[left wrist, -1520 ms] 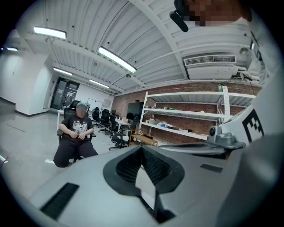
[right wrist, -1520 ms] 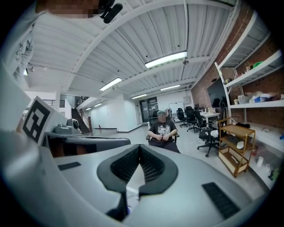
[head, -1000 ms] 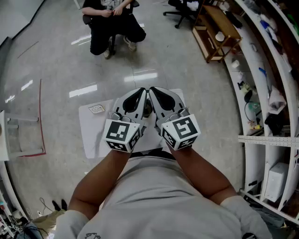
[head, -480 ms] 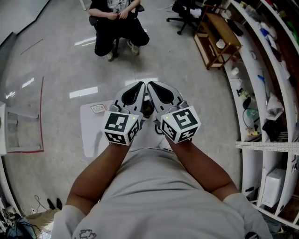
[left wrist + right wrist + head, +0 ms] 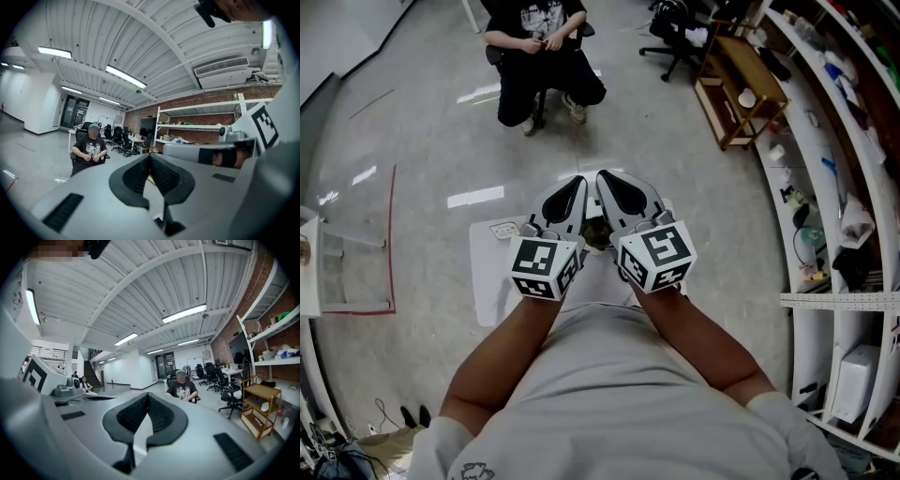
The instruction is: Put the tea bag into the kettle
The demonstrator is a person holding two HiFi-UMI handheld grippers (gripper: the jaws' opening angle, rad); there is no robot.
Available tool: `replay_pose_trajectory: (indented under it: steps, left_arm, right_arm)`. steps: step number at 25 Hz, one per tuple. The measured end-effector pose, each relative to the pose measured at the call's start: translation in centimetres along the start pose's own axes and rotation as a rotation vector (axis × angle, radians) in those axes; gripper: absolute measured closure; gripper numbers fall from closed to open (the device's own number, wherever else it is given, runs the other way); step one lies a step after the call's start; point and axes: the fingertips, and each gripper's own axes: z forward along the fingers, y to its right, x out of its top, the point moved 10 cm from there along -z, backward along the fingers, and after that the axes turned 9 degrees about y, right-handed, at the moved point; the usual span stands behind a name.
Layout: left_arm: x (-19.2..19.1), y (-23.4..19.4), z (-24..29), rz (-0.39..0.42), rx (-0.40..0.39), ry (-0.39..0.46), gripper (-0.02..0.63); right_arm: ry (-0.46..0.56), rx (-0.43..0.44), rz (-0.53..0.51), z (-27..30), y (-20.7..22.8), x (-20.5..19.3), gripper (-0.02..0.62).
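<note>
In the head view both grippers are held side by side close to my chest, above a small white table [image 5: 487, 281]. The left gripper [image 5: 577, 180] and the right gripper [image 5: 604, 175] point away from me, tips almost touching each other. In the left gripper view the left gripper [image 5: 150, 156] has its jaws meeting at the tip with nothing between them. So does the right gripper [image 5: 147, 394] in its own view. A small flat packet, likely the tea bag [image 5: 502, 229], lies on the table's far left. A dark object [image 5: 596, 231] shows between the grippers, mostly hidden.
A person sits on an office chair [image 5: 539, 56] across the glossy floor. A wooden trolley [image 5: 741, 89] and long white shelves [image 5: 844, 187] with clutter line the right side. A red-edged clear panel [image 5: 356, 253] stands on the left.
The grippers stay together and shut. The head view has tilted up a little, so the seated person shows more fully and the table sits slightly right of where it was.
</note>
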Motion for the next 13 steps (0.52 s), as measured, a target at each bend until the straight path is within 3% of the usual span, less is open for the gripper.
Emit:
replay_pose_trajectory:
  steps: [13]
  left_arm:
    - [-0.6, -1.3, 0.3, 0.001, 0.026, -0.014, 0.598]
  right_arm:
    - [-0.005, -0.017, 0.006, 1.1, -0.4, -0.6, 0.586]
